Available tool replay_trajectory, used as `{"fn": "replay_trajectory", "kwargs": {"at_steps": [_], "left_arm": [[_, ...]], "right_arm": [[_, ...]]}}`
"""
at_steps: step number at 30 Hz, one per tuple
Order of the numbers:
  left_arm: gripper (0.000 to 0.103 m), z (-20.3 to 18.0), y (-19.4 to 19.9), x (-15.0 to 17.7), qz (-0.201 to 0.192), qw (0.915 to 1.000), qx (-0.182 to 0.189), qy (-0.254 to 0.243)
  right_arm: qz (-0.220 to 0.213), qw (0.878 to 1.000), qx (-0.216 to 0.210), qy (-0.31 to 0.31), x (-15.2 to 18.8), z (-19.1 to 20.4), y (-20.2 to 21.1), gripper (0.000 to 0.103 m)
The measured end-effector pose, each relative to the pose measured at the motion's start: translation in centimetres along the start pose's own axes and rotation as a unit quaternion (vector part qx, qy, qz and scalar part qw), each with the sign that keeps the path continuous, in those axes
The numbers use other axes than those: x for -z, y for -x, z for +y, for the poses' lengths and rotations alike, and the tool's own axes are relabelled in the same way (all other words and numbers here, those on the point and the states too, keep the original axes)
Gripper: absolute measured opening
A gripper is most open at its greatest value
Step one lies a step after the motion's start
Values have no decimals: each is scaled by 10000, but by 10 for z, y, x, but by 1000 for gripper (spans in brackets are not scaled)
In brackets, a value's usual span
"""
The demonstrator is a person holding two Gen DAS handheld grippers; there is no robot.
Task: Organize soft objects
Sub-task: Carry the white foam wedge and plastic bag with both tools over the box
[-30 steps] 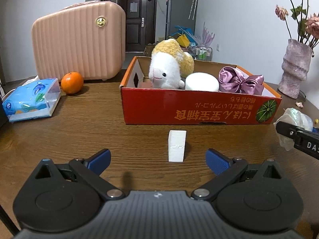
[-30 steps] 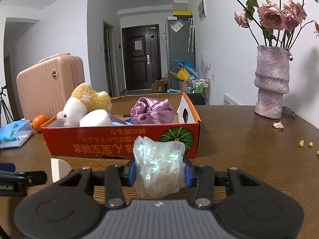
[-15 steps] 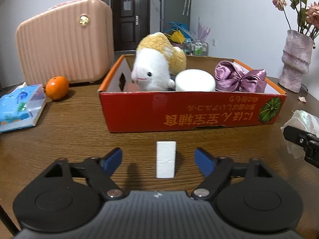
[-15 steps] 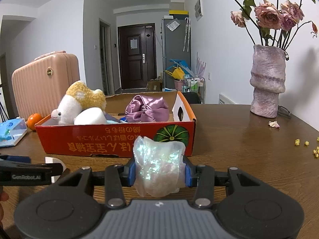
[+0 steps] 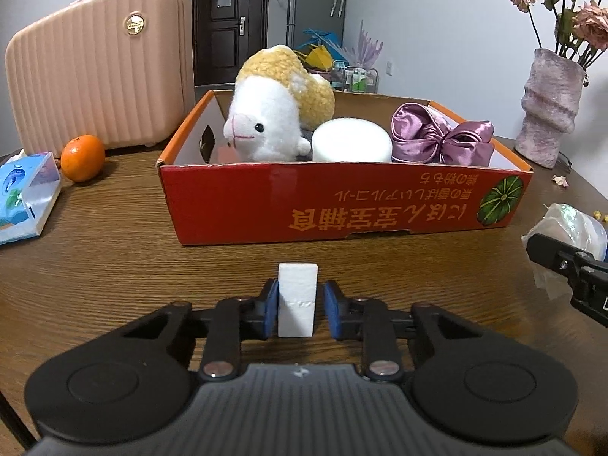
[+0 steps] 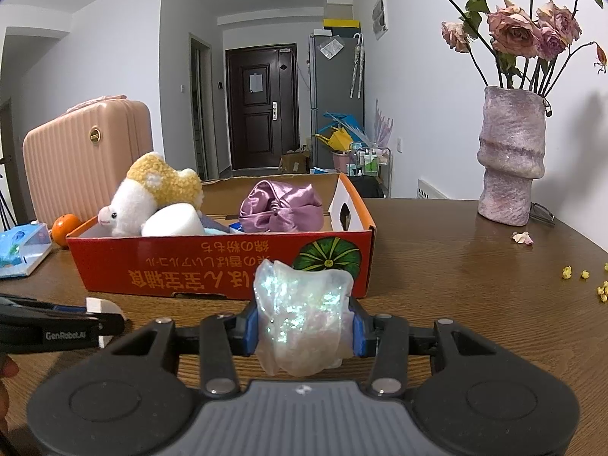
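On the wooden table (image 5: 114,250) — upright white foam block (image 5: 297,300) between nearly-closed left claw (image 5: 298,313); right claw (image 6: 302,328) clamps iridescent pouch (image 6: 302,319).

The desk (image 5: 95,266) is brown wood with visible grain and a soft sheen. Between the left claw (image 5: 297,309) pads stands a matt white foam block (image 5: 297,300), finely grainy. Beyond it, the cardboard box (image 5: 342,205) has a printed red face, holding a fluffy plush sheep (image 5: 273,114) and a glossy purple satin bow (image 5: 440,136). The right claw (image 6: 302,328) pinches a translucent, iridescent crinkled pouch (image 6: 302,319). Both claws look like matt black plastic.
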State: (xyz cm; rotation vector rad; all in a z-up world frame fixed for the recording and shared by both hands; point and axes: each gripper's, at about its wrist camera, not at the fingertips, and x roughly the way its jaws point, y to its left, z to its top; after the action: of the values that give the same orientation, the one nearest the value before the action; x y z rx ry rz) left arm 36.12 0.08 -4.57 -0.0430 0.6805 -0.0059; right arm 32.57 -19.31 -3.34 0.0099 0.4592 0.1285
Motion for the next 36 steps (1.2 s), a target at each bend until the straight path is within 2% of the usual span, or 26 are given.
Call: {"fn": "replay_trajectory", "kwargs": {"at_steps": [1, 7, 15, 29, 36], "left_arm": [[20, 0, 0, 0, 5, 10000, -7, -15], [19, -2, 5, 0, -80, 9999, 63, -69], [19, -4, 23, -4, -403, 9990, 163, -76], [19, -7, 58, -21, -1060, 9940, 281, -1], [19, -6, 63, -34, -1282, 9912, 292, 115]], "right_arm": [[2, 10000, -1, -1, 0, 0, 0, 44], [0, 10000, -6, 6, 0, 0, 0, 44], [-54, 10000, -29, 2, 0, 1, 1, 44], [-512, 9982, -226, -218, -12, 1, 12, 44], [-768, 9962, -280, -291, -22, 8, 10, 44]]}}
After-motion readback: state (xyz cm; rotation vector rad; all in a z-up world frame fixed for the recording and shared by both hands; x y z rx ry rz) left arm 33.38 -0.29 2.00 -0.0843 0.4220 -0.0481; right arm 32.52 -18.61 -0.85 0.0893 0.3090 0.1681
